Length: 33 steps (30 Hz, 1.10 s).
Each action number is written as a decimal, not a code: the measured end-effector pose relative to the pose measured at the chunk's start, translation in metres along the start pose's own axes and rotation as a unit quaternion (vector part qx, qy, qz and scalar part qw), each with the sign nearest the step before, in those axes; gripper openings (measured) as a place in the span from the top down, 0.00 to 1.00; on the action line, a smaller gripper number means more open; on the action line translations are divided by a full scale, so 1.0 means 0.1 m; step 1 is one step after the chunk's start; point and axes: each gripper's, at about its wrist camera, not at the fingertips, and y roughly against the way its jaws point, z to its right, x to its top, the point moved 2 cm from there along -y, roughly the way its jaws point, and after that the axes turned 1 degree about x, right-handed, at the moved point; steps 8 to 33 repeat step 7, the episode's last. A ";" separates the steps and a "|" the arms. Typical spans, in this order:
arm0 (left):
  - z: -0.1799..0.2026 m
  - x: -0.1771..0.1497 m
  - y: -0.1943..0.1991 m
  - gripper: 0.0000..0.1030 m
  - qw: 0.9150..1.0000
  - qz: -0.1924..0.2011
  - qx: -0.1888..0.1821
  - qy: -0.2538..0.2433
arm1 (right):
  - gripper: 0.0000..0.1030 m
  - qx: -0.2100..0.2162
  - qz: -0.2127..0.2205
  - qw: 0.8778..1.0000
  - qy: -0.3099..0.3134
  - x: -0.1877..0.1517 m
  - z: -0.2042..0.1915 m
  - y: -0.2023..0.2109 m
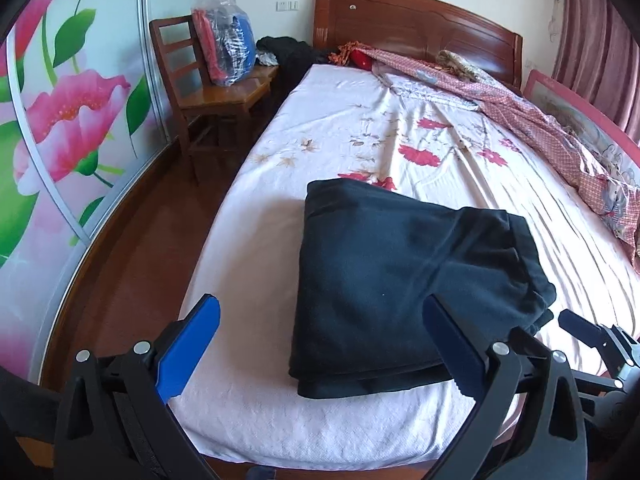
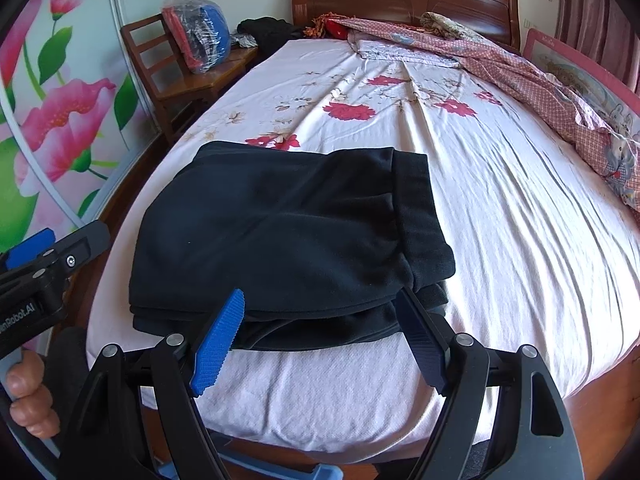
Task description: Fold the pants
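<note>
Black pants [image 1: 400, 280] lie folded into a thick rectangle on the near end of the bed, waistband to the right [image 2: 420, 216]. My left gripper [image 1: 320, 300] hovers over their near left part, blue fingers [image 1: 192, 344] spread wide and holding nothing. Its body shows at the left edge of the right wrist view [image 2: 36, 252], gripped by a person's hand [image 2: 24, 392]. My right gripper [image 2: 320, 294] stands open just over the pants' near edge; the fabric lies flat below its fingers [image 2: 220, 340], not pinched. It also shows at the right of the left wrist view [image 1: 588, 328].
The bed [image 1: 360, 128] has a white flowered sheet and a wooden headboard [image 1: 400, 20]. A crumpled pink quilt [image 2: 560, 92] runs along its right side. A wooden chair [image 1: 208, 92] with a plastic bag stands left of the bed, beside a flowered wardrobe door [image 1: 60, 120].
</note>
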 end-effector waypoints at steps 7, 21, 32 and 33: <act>-0.17 0.04 -0.04 0.02 0.999 -0.024 -0.031 -0.023 | 0.08 -0.017 -0.003 0.999 -0.035 -0.02 0.20 0.05; -0.17 0.04 -0.04 0.02 0.999 -0.024 -0.031 -0.023 | 0.08 -0.017 -0.003 0.999 -0.035 -0.02 0.20 0.05; -0.17 0.04 -0.04 0.02 0.999 -0.024 -0.031 -0.023 | 0.08 -0.017 -0.003 0.999 -0.035 -0.02 0.20 0.05; -0.17 0.04 -0.04 0.02 0.999 -0.024 -0.031 -0.023 | 0.08 -0.017 -0.003 0.999 -0.035 -0.02 0.20 0.05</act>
